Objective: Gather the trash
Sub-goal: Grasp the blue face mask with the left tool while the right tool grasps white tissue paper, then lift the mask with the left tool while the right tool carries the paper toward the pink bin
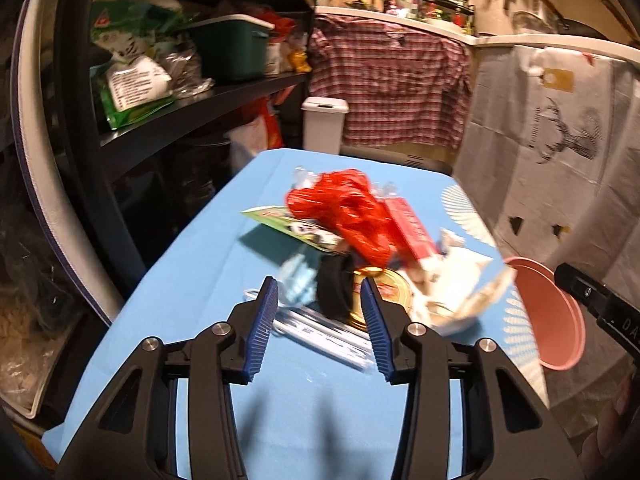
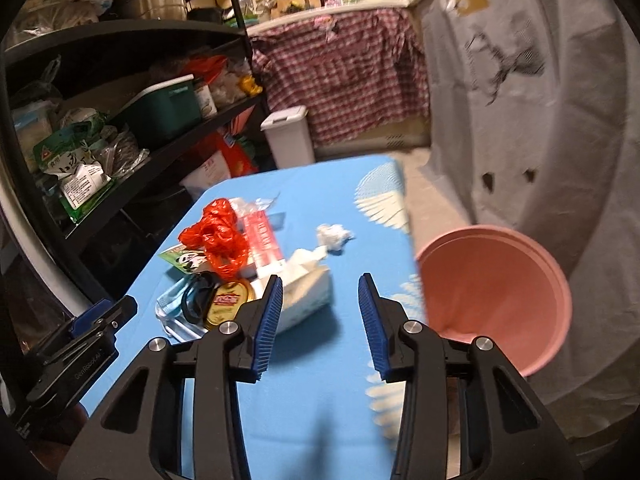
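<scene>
Near blue table (image 2: pixel 312 400) bare; trash pile (image 1: pixel 352 240) blocks centre; pink basin (image 2: pixel 496 296) off right edge.

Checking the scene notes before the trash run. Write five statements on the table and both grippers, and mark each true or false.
1. The pink basin stands beside the table, off its edge. True.
2. The left gripper grips the red plastic bag. False: its jaws are apart and hold nothing; the bag lies further back.
3. A gold round lid lies in the trash pile. True.
4. The crumpled white paper ball is inside the basin. False: it lies on the blue cloth.
5. The right gripper is shut on the white tissue pack. False: its jaws are open and empty.
</scene>
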The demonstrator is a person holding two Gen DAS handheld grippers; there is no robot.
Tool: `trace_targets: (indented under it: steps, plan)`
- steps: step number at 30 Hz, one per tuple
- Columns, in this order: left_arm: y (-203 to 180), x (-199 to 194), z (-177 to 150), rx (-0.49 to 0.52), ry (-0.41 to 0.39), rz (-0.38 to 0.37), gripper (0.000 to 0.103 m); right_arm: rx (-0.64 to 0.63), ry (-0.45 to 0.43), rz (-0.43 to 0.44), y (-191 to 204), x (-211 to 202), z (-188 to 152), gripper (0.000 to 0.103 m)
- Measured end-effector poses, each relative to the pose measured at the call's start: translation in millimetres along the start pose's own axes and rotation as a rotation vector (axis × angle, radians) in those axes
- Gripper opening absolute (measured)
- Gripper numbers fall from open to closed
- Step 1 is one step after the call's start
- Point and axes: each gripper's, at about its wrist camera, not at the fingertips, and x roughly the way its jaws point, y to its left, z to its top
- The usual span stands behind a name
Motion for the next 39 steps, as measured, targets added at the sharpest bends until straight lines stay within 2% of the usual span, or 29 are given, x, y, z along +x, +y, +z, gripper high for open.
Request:
trace_targets:
  steps: [3, 6, 17, 20, 21, 22, 23, 25, 26, 39]
  plan:
    - [10, 16, 3, -0.004, 0.001, 0.024, 0.043, 0.039, 0.056, 0.037, 3, 27, -1, 0.042]
    - [19, 36, 4, -0.015, 0.029, 0.021, 0.043, 0.063, 0.114, 0.062, 7, 52, -5, 0.049]
    - [31, 92, 2, -0.04, 0.143, 0.03, 0.043, 0.059, 0.208, 0.051, 10, 84, -12, 0.05]
    - [31, 97, 0, -0.04, 0.157, 0.012, 0.043, 0.049, 0.202, 0.042, 12, 83, -12, 0.042]
    - [31, 97, 0, -0.037, 0.157, 0.01, 0.041, 0.045, 0.201, 0.04, 12, 82, -12, 0.035]
    - [30, 97, 1, -0.034, 0.158, 0.006, 0.033, 0.043, 0.199, 0.038, 12, 81, -12, 0.03]
    - [29, 97, 0, -0.028, 0.161, 0.004, 0.021, 0.042, 0.196, 0.035, 12, 79, -12, 0.027]
    - [27, 95, 1, -0.022, 0.164, 0.001, 0.014, 0.04, 0.187, 0.032, 11, 74, -10, 0.014]
    - [27, 92, 1, -0.02, 0.161, 0.001, 0.008, 0.038, 0.18, 0.032, 11, 70, -9, 0.012]
    - [32, 31, 10, -0.04, 0.069, -0.007, 0.005, -0.058, 0.023, -0.034, 12, 0, -2, 0.011]
